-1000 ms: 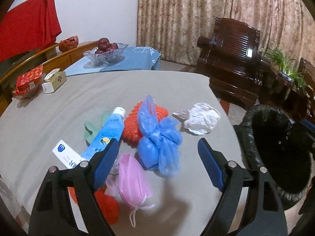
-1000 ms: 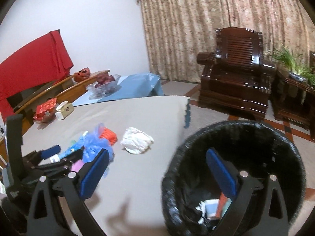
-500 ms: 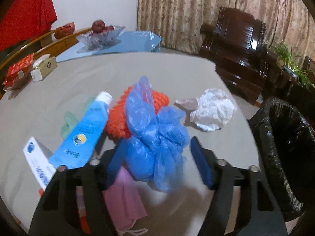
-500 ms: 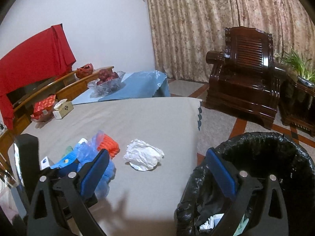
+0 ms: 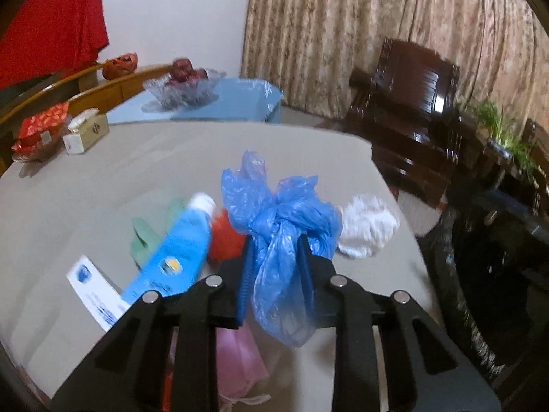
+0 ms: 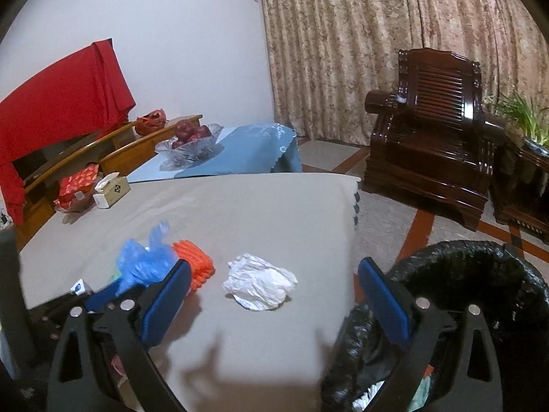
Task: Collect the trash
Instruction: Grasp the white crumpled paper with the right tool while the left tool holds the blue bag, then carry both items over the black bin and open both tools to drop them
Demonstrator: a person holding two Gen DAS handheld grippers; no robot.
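Note:
My left gripper (image 5: 276,257) is shut on a crumpled blue plastic bag (image 5: 281,219) and holds it just above the grey table (image 5: 103,185). Under it lie a blue tube (image 5: 175,257), an orange spiky ball (image 5: 224,240), a green scrap (image 5: 144,233), a pink mask (image 5: 240,367) and a white card (image 5: 96,292). A white crumpled paper (image 5: 367,226) lies to the right. My right gripper (image 6: 274,295) is open and empty, hovering near the white paper (image 6: 260,281) beside the black-lined bin (image 6: 480,274). The blue bag (image 6: 144,261) shows at its left.
The bin (image 5: 487,274) stands off the table's right edge with trash inside. A tissue box (image 6: 111,190) and red packet (image 6: 77,185) sit at the table's far left. A glass fruit bowl (image 6: 188,142) is on a blue-covered table; a dark wooden armchair (image 6: 432,151) stands beyond.
My left gripper closed on the blue bag and lifted it off the pile. My right gripper moved left from over the bin toward the white paper, still open.

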